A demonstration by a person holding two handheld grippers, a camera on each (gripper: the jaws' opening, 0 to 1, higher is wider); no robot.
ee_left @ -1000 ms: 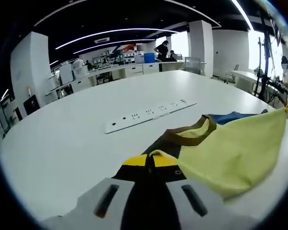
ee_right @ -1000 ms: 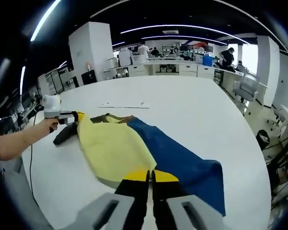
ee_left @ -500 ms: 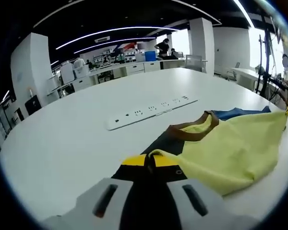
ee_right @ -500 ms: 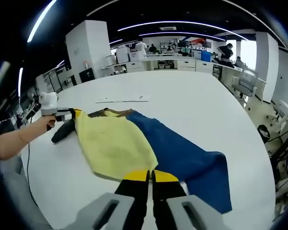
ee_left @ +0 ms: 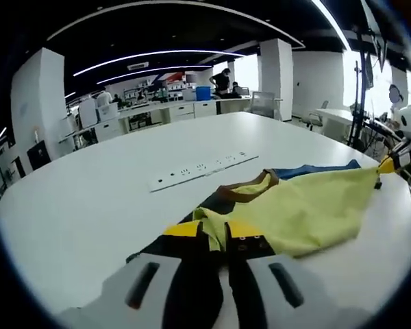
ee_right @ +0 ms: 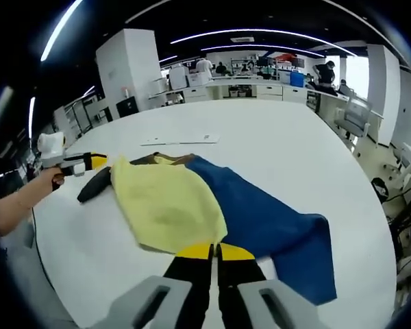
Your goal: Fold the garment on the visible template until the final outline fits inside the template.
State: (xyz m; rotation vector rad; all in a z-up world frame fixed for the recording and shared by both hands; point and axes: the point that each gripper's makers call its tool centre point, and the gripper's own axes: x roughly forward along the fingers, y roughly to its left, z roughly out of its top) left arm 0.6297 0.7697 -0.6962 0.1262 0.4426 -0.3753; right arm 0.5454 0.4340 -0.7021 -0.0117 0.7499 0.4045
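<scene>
The garment lies on the white table (ee_left: 75,205): a yellow panel (ee_left: 301,209) with a brown collar (ee_left: 243,190), a blue part (ee_left: 315,169) behind it and a black sleeve (ee_left: 219,200). In the right gripper view the yellow panel (ee_right: 168,202) covers the left half of the blue part (ee_right: 267,223). My left gripper (ee_left: 216,229) is shut on the yellow edge near the black sleeve. It also appears as the left gripper (ee_right: 82,163), held by a hand (ee_right: 48,181). My right gripper (ee_right: 216,251) is shut on the yellow hem, and appears as the right gripper (ee_left: 392,163) at the panel's far corner.
A white power strip (ee_left: 198,170) lies on the table beyond the collar. Past the table's far edge are desks, cabinets (ee_right: 274,96), pillars and people. A chair (ee_right: 353,116) stands beside the table on the right.
Both grippers have sunk toward the table, and the yellow panel now hangs lower and flatter over the blue part. The left gripper has drawn its edge a little outward.
</scene>
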